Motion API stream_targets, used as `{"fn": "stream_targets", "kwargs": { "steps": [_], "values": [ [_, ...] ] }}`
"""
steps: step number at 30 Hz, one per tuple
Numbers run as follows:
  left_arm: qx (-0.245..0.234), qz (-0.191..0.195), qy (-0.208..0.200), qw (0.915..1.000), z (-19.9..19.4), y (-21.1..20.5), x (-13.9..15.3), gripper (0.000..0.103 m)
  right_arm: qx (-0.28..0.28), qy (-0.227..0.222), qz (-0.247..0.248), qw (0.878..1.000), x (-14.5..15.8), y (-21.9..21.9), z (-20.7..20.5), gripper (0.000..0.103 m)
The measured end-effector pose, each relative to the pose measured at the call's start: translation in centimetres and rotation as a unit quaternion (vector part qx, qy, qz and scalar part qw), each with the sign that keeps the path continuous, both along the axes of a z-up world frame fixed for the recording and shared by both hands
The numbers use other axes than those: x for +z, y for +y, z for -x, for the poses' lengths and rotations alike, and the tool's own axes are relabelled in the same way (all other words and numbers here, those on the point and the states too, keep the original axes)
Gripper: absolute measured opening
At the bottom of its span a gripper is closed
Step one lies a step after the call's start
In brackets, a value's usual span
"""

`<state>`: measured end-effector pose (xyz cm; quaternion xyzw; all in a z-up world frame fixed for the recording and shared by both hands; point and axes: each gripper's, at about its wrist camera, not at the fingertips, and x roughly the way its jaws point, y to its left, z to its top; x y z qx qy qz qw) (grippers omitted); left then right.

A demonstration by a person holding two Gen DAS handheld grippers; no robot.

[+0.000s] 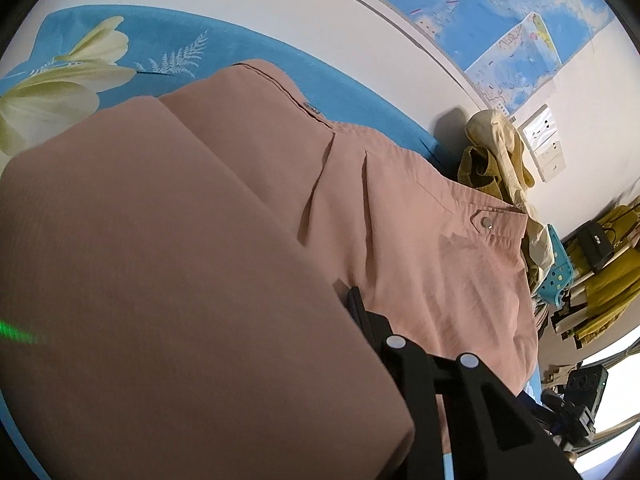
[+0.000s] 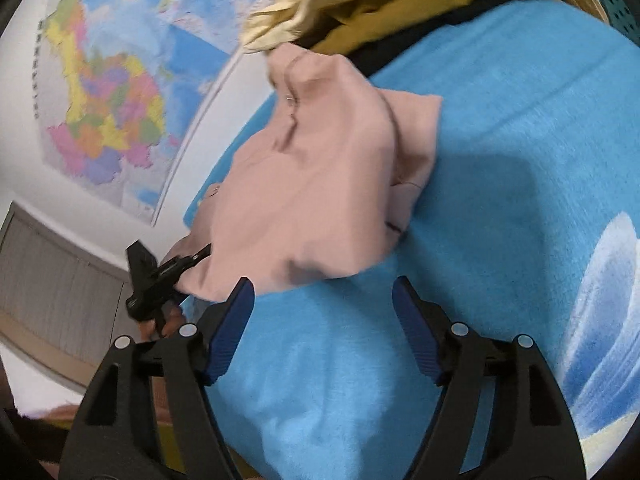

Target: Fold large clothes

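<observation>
Dusty-pink trousers lie on the blue flowered bedspread, waistband with a snap button toward the wall, one part folded over in the near left. My left gripper is shut on the folded pink layer; only one black finger shows, the other is hidden under cloth. In the right wrist view the trousers sit bunched on the bedspread, and the left gripper pinches their left edge. My right gripper is open and empty, blue pads apart, just in front of the trousers' near edge.
A heap of yellow and cream clothes lies by the wall past the trousers, also in the right wrist view. A turquoise basket stands at the bed's edge. Maps hang on the wall.
</observation>
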<state>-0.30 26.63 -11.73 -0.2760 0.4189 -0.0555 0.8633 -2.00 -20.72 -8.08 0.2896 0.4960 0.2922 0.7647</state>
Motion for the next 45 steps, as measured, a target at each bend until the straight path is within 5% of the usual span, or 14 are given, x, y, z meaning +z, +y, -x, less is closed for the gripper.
{"fn": "stream_targets", "kwargs": {
  "steps": [10, 14, 18, 22, 27, 36, 42, 45],
  "values": [
    [-0.003, 0.012, -0.006, 0.9999, 0.1, 0.1, -0.2, 0.027, -0.056, -0.049, 0.047, 0.996, 0.1, 4.5, -2.9, 0.083],
    [-0.007, 0.016, -0.007, 0.9998, 0.1, 0.1, -0.2, 0.030, -0.058, -0.063, 0.021, 0.996, 0.5, 5.0, -3.9, 0.081],
    [-0.008, 0.018, -0.010, 0.9998, 0.1, -0.1, -0.2, 0.031, -0.079, -0.106, -0.033, 0.991, 1.6, 3.8, -3.5, 0.069],
    [-0.010, 0.021, -0.011, 0.9997, 0.1, -0.1, -0.2, 0.033, -0.073, -0.054, 0.031, 0.995, 0.9, 3.5, -2.9, 0.069],
    [-0.013, 0.021, -0.014, 0.9996, 0.1, -0.3, -0.2, 0.036, -0.079, 0.005, 0.035, 0.996, 0.2, 2.1, -1.0, 0.069],
    [-0.017, 0.017, -0.014, 0.9996, 0.0, -0.3, -0.1, 0.038, -0.056, -0.022, 0.050, 0.997, 0.5, 5.6, -3.4, 0.075],
    [-0.021, 0.017, -0.009, 0.9996, -0.3, -0.4, 0.0, 0.042, -0.062, -0.063, -0.008, 0.996, 0.6, 6.7, -5.6, 0.075],
    [-0.023, -0.004, -0.004, 0.9997, -0.5, -0.9, 0.3, 0.045, -0.050, -0.054, 0.015, 0.997, -0.1, 7.9, -6.6, 0.072]
  ]
}}
